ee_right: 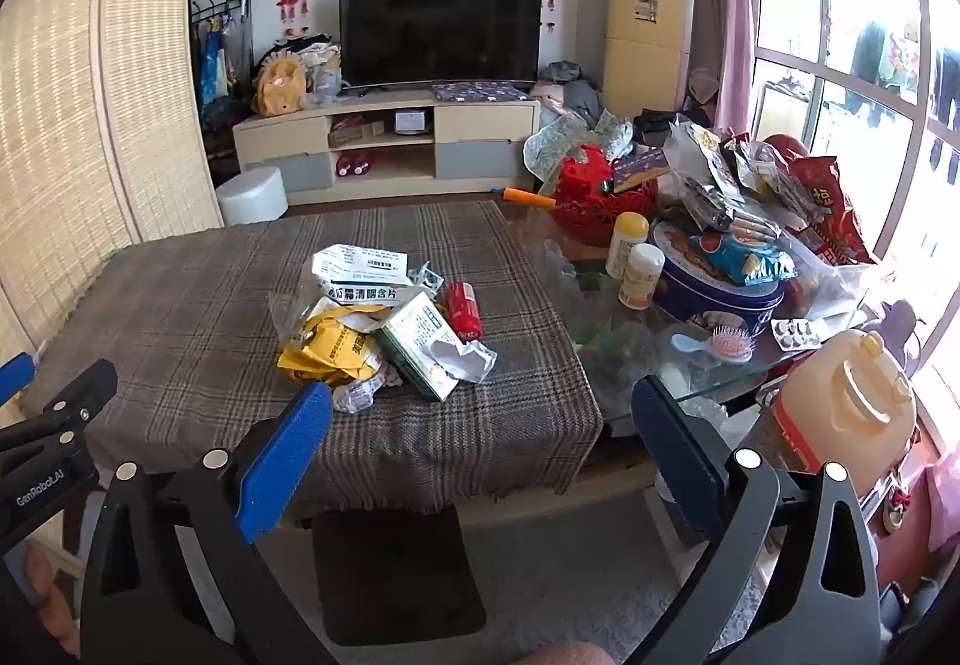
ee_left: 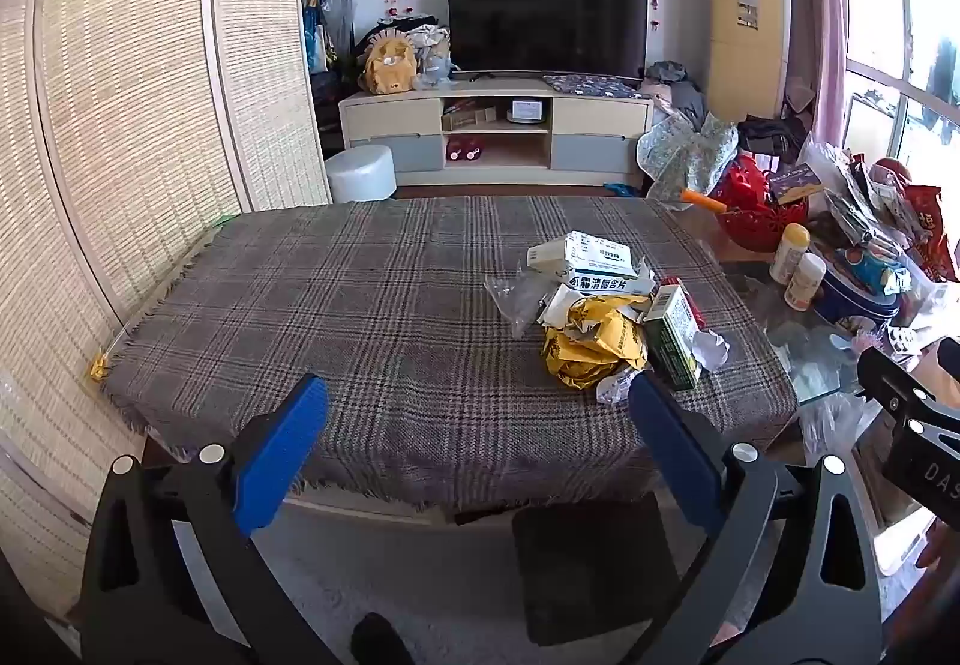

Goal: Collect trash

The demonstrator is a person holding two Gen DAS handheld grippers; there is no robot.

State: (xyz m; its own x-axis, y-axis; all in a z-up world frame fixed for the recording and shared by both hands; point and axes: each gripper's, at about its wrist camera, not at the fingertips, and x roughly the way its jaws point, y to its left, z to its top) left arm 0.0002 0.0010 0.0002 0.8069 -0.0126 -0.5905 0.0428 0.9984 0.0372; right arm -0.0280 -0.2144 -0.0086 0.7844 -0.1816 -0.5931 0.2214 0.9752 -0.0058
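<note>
Trash pile (ee_right: 384,323) of crumpled yellow wrapper (ee_right: 327,350), green box (ee_right: 420,353), white cartons and a red can (ee_right: 463,309), lying on the plaid-covered surface (ee_right: 180,329). Right hand-held gripper (ee_right: 480,431): fingers spread wide, empty, short of the pile. Left hand-held gripper (ee_left: 477,425): likewise spread and empty, the pile ahead, just beyond its right fingertip.

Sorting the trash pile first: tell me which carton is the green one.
The green carton, on the pile's near right beside the red can; the other cartons are white.

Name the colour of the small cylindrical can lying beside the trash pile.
Red; the small cylindrical can shows best in the right wrist view.
</note>
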